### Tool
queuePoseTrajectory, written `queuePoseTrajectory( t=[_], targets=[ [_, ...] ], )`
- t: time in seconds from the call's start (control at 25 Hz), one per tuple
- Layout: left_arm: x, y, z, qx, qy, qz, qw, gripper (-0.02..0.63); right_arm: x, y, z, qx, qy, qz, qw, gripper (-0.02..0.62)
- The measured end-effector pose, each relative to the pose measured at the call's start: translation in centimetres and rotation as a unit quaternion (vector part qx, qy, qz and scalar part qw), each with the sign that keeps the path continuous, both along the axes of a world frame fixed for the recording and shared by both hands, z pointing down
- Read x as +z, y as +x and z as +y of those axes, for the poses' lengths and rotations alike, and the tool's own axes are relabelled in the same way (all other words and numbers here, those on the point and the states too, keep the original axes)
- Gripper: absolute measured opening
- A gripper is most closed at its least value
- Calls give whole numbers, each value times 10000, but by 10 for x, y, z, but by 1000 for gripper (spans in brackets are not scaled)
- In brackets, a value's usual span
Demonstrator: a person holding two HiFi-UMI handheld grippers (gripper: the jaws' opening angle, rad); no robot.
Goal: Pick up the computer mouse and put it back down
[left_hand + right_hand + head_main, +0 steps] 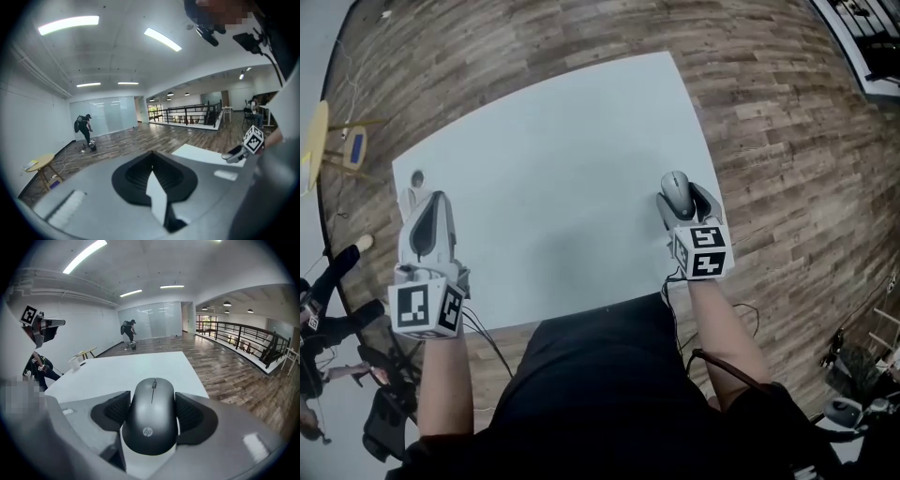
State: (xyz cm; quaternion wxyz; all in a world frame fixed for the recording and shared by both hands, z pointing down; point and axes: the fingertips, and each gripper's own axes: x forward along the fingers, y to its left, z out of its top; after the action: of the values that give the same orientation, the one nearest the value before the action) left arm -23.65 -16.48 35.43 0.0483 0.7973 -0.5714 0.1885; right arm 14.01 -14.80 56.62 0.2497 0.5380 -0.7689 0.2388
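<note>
Fingers of the right gripper are clamped on both sides of the dark grey, rounded plastic computer mouse, which sits between them near the right edge of the pale rectangular table. Whether it touches the tabletop cannot be told. At the table's left edge, the left gripper has its jaws together, holding nothing.

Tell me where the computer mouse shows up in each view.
Head view: computer mouse at right, between the right gripper's jaws, near the white table's right edge.
Left gripper view: not made out; the distant right gripper shows at right.
Right gripper view: low centre, clamped between the jaws.
Shared landmark: the white table.
</note>
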Motion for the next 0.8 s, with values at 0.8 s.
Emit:
queuePoseTrajectory(
  t=[0.8],
  targets=[
    [28,6,15,-8,-419,-250,9988,2,44,12,5,-23,-307,163,9994,298]
  ],
)
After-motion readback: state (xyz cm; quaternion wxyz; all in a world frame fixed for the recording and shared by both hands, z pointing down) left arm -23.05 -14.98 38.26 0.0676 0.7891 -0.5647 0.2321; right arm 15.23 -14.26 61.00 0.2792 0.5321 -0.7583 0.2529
